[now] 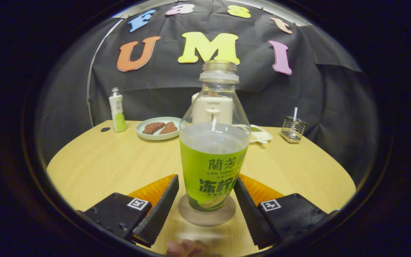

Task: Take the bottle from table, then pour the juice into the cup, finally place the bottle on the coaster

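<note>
The juice bottle (213,150) stands upright on a round brown coaster (206,218), uncapped, with a green label and clear liquid up to its shoulder. It sits between the tips of my gripper (207,178). The right finger (248,210) lies against the label, while the left finger (161,207) stands a thin gap off it, so the jaws are slightly apart. A white cup (194,97) stands straight beyond the bottle, mostly hidden by it and seen through its clear neck.
On the far side of the round wooden table (102,164) are a small white and green bottle (117,110), a plate (158,128) with brown pieces, a white dish (262,135) and a wire holder (293,128). A person's fingertips (184,248) show below the coaster.
</note>
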Demonstrator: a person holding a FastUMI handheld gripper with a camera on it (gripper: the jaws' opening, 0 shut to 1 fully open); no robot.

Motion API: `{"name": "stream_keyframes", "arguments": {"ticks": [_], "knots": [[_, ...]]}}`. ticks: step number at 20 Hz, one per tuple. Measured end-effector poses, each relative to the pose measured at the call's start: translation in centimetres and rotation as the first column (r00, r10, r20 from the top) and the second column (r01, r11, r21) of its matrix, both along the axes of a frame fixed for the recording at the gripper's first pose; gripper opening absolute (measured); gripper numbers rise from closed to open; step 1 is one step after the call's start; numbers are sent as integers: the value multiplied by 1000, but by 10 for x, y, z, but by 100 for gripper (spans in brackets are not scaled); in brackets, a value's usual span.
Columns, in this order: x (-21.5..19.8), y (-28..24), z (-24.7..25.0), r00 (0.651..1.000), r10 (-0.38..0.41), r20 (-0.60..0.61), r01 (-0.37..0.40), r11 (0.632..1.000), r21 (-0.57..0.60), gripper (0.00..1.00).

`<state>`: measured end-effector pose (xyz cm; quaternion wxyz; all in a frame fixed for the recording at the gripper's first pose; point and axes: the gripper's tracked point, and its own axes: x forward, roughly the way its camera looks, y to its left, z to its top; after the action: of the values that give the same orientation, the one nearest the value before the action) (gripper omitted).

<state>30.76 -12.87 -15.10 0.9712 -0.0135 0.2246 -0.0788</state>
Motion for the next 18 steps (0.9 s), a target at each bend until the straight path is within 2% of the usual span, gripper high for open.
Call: {"name": "stream_keyframes", "arguments": {"ticks": [4, 7, 13, 18], "knots": [[-11, 5, 14, 998, 17, 54, -19, 999, 40, 98], [-31, 4, 26, 996, 24, 88, -26, 999, 27, 99], [-93, 11, 63, 981, 14, 192, -20, 999, 32, 100], [-148, 19, 97, 960, 9, 281, -5, 1000, -16, 100]]}}
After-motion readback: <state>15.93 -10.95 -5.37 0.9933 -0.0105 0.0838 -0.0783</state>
